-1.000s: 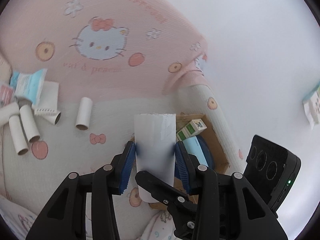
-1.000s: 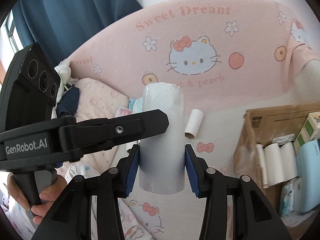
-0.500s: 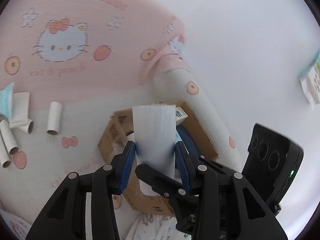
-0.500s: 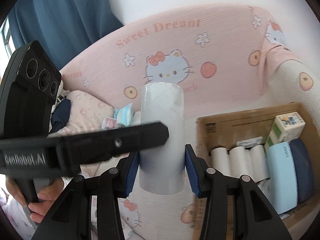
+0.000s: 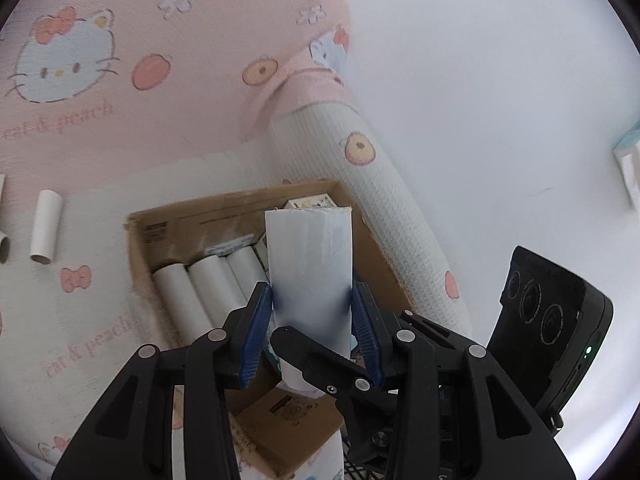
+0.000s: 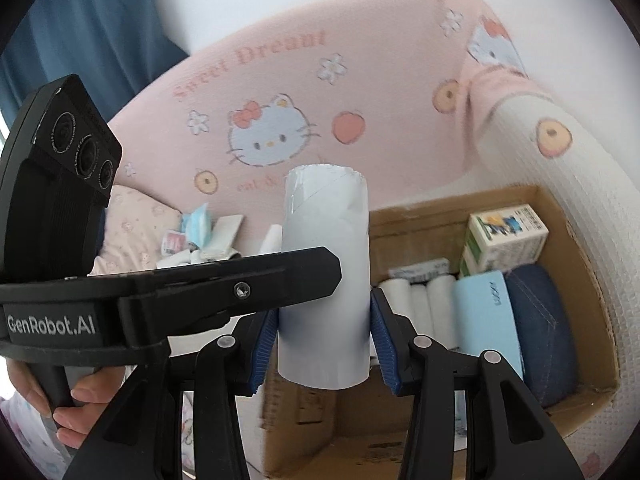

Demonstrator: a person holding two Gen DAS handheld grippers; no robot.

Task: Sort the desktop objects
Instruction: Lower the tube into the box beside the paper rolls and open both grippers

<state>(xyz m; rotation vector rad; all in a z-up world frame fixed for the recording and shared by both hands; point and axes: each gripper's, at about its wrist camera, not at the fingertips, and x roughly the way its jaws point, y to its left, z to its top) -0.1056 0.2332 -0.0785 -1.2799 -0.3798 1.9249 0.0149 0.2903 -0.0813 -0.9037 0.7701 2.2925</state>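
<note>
My left gripper (image 5: 312,320) is shut on a white cardboard tube (image 5: 310,264), held upright above the open cardboard box (image 5: 180,216). My right gripper (image 6: 320,344) is shut on a second white tube (image 6: 326,280), held upright at the box's (image 6: 460,208) left edge. The box holds several white tubes (image 5: 200,292) lying side by side, also in the right wrist view (image 6: 416,300). The left gripper's body (image 6: 160,292) crosses in front of the right tube.
In the box are a light blue case (image 6: 488,312), a dark blue pouch (image 6: 536,320) and a small printed carton (image 6: 504,236). A loose tube (image 5: 46,226) and packets (image 6: 200,232) lie on the Hello Kitty bedding. A padded bumper (image 5: 384,208) borders the box.
Both grippers have moved right with their tubes, from over the bedding to over the cardboard box. The box now fills the middle of both views.
</note>
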